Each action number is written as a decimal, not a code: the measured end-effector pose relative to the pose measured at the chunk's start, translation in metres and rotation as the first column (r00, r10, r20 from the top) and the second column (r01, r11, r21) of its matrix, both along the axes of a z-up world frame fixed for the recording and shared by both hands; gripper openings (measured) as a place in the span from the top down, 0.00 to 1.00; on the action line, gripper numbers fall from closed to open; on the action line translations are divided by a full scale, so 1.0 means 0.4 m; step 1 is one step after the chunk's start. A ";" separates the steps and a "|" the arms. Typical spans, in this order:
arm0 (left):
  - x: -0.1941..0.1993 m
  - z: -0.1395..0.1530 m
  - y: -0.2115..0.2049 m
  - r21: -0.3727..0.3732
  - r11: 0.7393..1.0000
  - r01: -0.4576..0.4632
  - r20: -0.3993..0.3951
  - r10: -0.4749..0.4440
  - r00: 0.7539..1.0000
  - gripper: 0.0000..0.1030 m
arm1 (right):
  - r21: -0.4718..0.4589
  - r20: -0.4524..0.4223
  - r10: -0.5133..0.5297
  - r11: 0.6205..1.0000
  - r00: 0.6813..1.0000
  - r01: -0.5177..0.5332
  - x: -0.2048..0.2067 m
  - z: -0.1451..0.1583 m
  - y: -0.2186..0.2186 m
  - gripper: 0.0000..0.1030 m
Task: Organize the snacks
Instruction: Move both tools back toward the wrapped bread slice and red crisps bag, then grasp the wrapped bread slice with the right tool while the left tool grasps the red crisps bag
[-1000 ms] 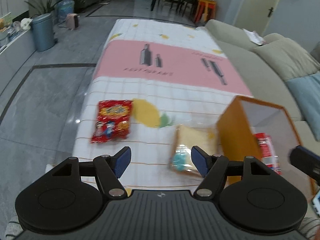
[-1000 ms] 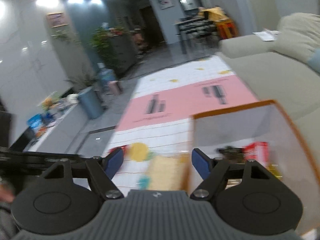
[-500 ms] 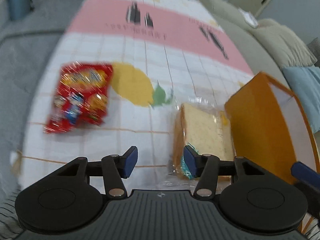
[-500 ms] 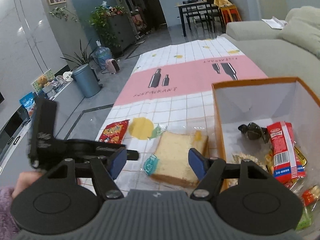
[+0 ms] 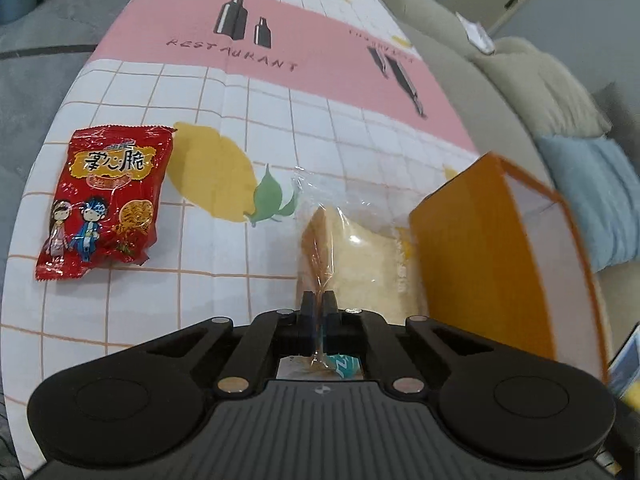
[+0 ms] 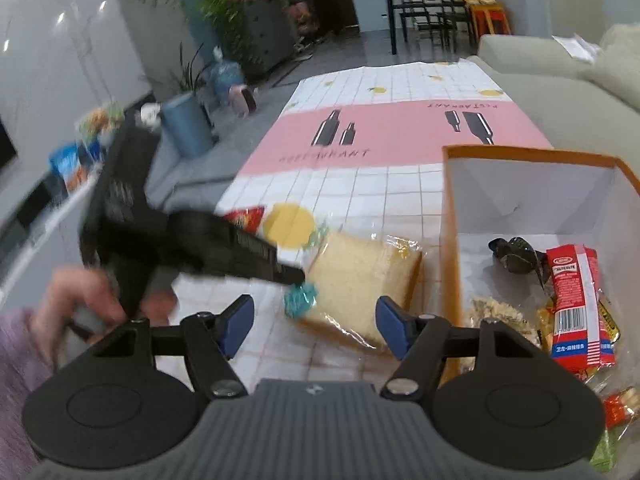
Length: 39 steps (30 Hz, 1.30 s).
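We see the left tool (image 5: 319, 308) closed, its jaws pinching the clear wrapper at the near end of the wrapped bread slice (image 5: 360, 256). The slice lies on the surface (image 5: 240, 292), just beside the orange box (image 5: 480, 256). The right tool (image 6: 316, 326) stands wide open, its jaws having just opened further, with nothing between its blue pads (image 6: 390, 330); the bread shows beyond them. On the cloth over the surface we read "RESTAURANT" under two printed bottles. A red snack bag (image 5: 104, 200) with cartoon figures and large Chinese characters lies well to the left of the bread. Inside the box we see a red-and-white packet (image 6: 576, 308) with a barcode; its print is too small to read.
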<state>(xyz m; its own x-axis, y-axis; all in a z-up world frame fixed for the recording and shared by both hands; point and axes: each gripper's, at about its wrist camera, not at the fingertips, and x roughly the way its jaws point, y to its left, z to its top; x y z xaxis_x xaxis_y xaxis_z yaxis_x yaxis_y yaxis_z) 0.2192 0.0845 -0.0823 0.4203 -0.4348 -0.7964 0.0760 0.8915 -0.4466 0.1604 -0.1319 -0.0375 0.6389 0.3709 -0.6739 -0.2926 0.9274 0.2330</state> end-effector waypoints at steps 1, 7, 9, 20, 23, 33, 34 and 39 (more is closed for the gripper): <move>-0.004 0.011 0.006 -0.006 1.000 -0.005 0.006 0.005 1.000 0.98 | -0.030 0.014 0.009 1.000 1.000 -0.008 -0.011 -0.008 0.015 0.26; -0.020 0.074 0.020 -0.073 0.997 -0.021 0.024 0.023 0.999 0.98 | -0.327 0.151 0.031 0.945 0.988 0.020 -0.078 -0.074 0.157 0.22; -0.024 0.083 0.015 -0.079 0.996 -0.029 0.021 0.031 0.999 0.98 | -0.404 0.206 0.053 0.914 0.977 0.036 -0.092 -0.105 0.204 0.21; -0.028 0.102 0.046 -0.056 0.996 -0.066 0.042 0.068 0.997 1.00 | -0.425 0.368 0.012 0.891 0.930 0.157 -0.058 -0.213 0.298 0.18; -0.020 0.093 0.065 -0.067 0.996 -0.063 0.021 0.064 0.998 1.00 | -0.485 0.323 0.016 0.861 0.946 0.152 -0.049 -0.229 0.292 0.21; 0.044 -0.005 0.051 0.053 0.998 0.039 -0.089 -0.034 0.995 0.69 | -0.445 0.248 0.065 0.894 0.967 0.054 -0.103 -0.200 0.266 0.21; 0.053 -0.020 0.044 0.069 0.997 0.045 -0.101 -0.038 0.994 0.67 | -0.440 0.242 0.060 0.896 0.969 0.054 -0.103 -0.198 0.262 0.21; 0.072 -0.064 0.039 0.004 1.000 0.029 -0.145 -0.028 0.989 0.86 | -0.435 0.212 0.061 0.900 0.975 0.038 -0.096 -0.204 0.249 0.21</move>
